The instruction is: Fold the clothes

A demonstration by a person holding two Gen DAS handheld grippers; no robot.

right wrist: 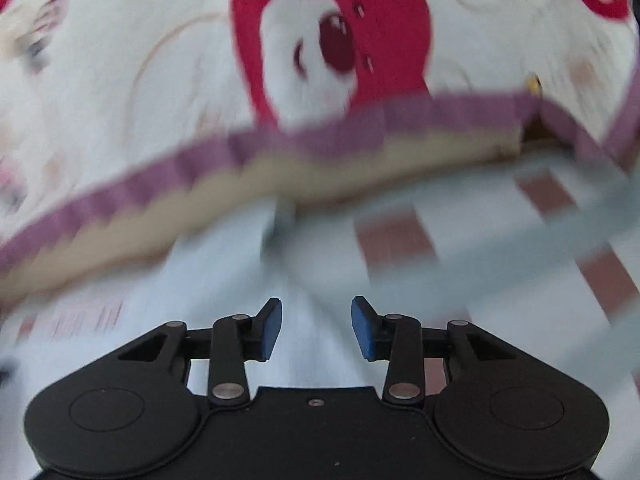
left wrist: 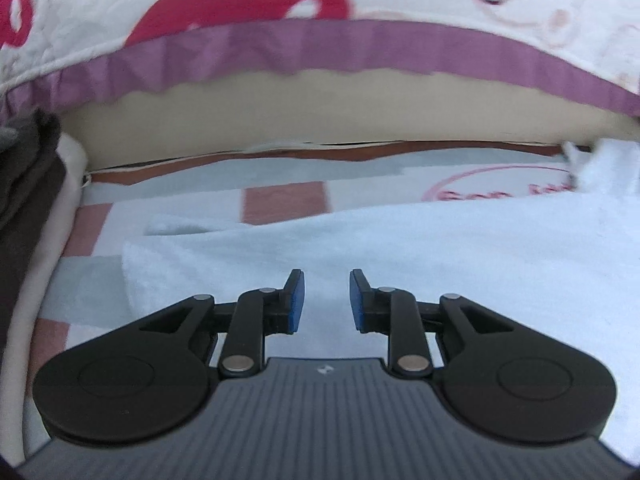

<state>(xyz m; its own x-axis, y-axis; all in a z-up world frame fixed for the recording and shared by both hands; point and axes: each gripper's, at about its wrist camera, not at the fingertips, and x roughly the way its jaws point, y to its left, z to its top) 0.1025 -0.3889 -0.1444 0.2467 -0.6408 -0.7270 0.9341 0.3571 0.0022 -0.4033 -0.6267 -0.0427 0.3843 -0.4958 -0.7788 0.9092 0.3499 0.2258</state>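
Left view alone shows the white garment sharply; right view blurred.

One white, fleecy fabric garment lies spread flat on a bed sheet, filling the view's centre and running off toward 3 o'clock. Its near left corner, at about 9 o'clock, shows a doubled, rolled edge. A narrow flap or sleeve projects toward 10 o'clock, lying flat. At 2 o'clock a rumpled part of the cloth stands raised. In the right wrist view the same white garment appears blurred; no detail can be confirmed there.
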